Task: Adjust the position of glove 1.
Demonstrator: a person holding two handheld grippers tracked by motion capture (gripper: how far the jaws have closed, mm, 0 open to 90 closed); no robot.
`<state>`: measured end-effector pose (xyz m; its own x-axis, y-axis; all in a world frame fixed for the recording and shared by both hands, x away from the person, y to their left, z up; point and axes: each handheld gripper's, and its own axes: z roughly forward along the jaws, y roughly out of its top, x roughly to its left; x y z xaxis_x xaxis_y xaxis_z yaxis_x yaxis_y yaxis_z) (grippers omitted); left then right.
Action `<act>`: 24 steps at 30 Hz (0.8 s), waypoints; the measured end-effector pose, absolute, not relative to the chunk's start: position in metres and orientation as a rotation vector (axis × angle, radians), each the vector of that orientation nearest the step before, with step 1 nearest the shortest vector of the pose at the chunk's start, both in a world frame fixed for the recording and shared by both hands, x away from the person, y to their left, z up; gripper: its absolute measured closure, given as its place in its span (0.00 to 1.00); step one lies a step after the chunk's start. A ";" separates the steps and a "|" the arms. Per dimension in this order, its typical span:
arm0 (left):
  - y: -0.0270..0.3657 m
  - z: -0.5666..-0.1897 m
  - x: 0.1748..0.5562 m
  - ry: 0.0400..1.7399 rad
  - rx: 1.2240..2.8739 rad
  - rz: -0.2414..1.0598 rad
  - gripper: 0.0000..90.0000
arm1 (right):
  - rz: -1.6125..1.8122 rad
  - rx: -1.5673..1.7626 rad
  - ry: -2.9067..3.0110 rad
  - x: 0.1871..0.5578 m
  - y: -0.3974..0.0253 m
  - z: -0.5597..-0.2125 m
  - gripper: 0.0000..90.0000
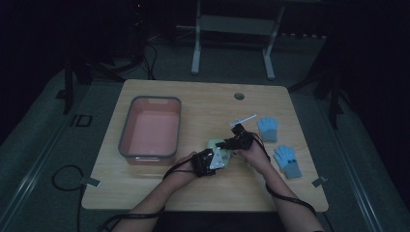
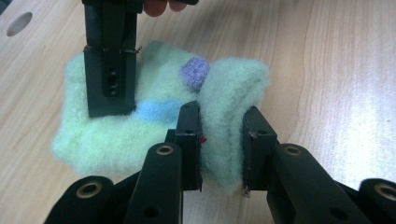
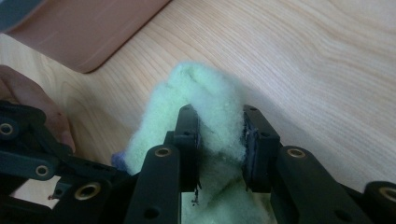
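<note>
Wooden table (image 1: 203,101): green glove (image 2: 154,121) (fluffy) pinched by both grippers

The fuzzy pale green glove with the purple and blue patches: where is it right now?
In the high view the fuzzy pale green glove lies near the wooden table's centre, right of the pink plastic bin, pinched between the left gripper and right gripper.

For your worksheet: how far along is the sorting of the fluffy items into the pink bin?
Done: nothing, as the pink bin looks empty. In hand: the left gripper and right gripper both pinch the green fluffy glove on the table. Left, presumably: that glove and two blue gloves lying to the right.
</note>
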<state>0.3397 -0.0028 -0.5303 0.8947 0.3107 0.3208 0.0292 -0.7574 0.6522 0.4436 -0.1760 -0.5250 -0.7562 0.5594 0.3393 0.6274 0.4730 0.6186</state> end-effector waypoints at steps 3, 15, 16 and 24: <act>-0.001 -0.519 0.341 0.230 2.381 0.559 0.81 | -1.189 -1.046 -2.623 0.442 -0.176 -0.516 0.79; 0.011 -0.475 0.344 0.204 2.386 0.595 0.81 | -1.301 -1.009 -2.599 0.445 -0.172 -0.477 0.80; 0.013 -0.473 0.344 0.202 2.385 0.599 0.81 | -1.303 -1.005 -2.603 0.445 -0.170 -0.472 0.80; 0.033 -0.450 0.345 0.211 2.387 0.635 0.81 | -1.334 -0.941 -2.646 0.448 -0.147 -0.444 0.80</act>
<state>0.3454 0.0332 -0.4502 0.8699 0.3038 0.3885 -0.0112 -0.7754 0.6314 0.4479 -0.1474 -0.4442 -0.8161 0.5013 0.2875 0.5293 0.4488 0.7200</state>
